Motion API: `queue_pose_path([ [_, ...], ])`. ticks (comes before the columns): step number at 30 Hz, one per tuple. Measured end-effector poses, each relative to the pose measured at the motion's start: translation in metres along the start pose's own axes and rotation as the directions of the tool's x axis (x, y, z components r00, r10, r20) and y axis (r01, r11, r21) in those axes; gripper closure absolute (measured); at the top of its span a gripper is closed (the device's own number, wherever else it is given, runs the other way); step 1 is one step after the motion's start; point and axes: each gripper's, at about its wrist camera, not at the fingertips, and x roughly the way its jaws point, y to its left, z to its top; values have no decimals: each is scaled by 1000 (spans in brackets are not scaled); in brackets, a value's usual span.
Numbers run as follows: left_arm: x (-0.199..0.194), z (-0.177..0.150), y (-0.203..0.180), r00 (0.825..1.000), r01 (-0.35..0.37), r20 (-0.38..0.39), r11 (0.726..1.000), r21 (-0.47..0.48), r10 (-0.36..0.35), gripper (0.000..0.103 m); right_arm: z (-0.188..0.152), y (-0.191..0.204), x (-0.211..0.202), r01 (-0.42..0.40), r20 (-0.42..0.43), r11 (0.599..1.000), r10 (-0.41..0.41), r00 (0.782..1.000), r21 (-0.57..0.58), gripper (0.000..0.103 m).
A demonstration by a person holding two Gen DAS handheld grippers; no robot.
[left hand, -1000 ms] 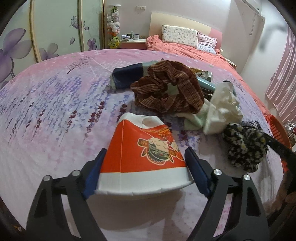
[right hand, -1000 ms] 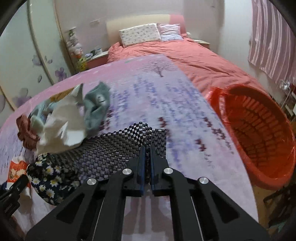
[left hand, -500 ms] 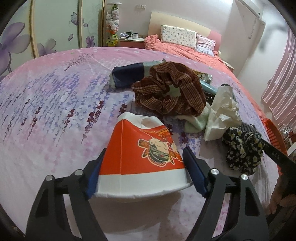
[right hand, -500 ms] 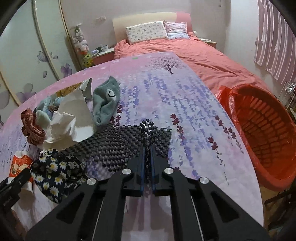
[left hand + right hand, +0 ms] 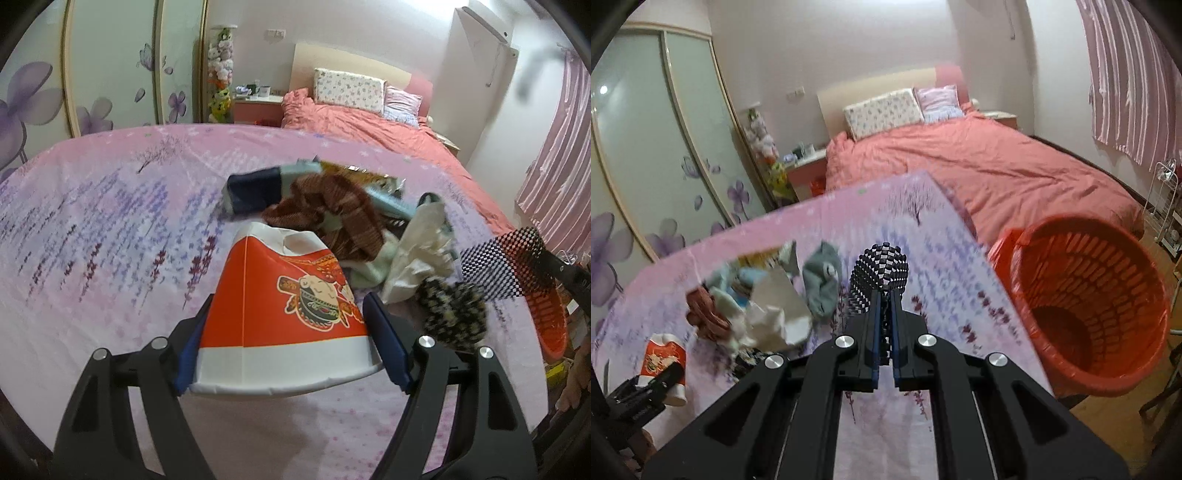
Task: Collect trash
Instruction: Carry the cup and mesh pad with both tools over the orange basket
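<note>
Since a second ago both hands have lifted: the checkered cloth [image 5: 882,273], which lay spread across the lavender-print sheet [image 5: 945,236], now hangs bunched in the air, and the left gripper's [image 5: 286,332] jaws have been closing a little onto the paper cup [image 5: 280,314] between them.

Left wrist view: the orange-and-white cup lies on its side squarely between the two blue pads, its wide rim toward the camera and its narrow base pointing away. Both pads press on its sides, so the jaws stand wide but gripped on the cup. Beyond it sits a heap: a brown plaid scrunchie [image 5: 332,214], crumpled white paper [image 5: 421,251] and a dark floral cloth [image 5: 454,314]. At the right edge the checkered cloth hangs from the right gripper's tip, off the sheet.

Right wrist view: the right gripper [image 5: 884,332] is fully closed, pinching the checkered cloth, which bulges up just past the fingertips. The red basket [image 5: 1100,373] stands beside the sheet's right edge, right of the cloth and apart from it. Far left, the cup shows in the left gripper's grasp.
</note>
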Motion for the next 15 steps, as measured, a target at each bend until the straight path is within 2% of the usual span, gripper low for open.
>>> queue_pose_path([
  [8,-27,14,-43,996,79,43,995,64,-81,27,16,-23,-32,18,85,1000,-20,996,24,98],
  [15,-37,20,-99,982,173,45,975,140,-181,27,23,-53,-57,45,136,996,-55,989,76,98],
])
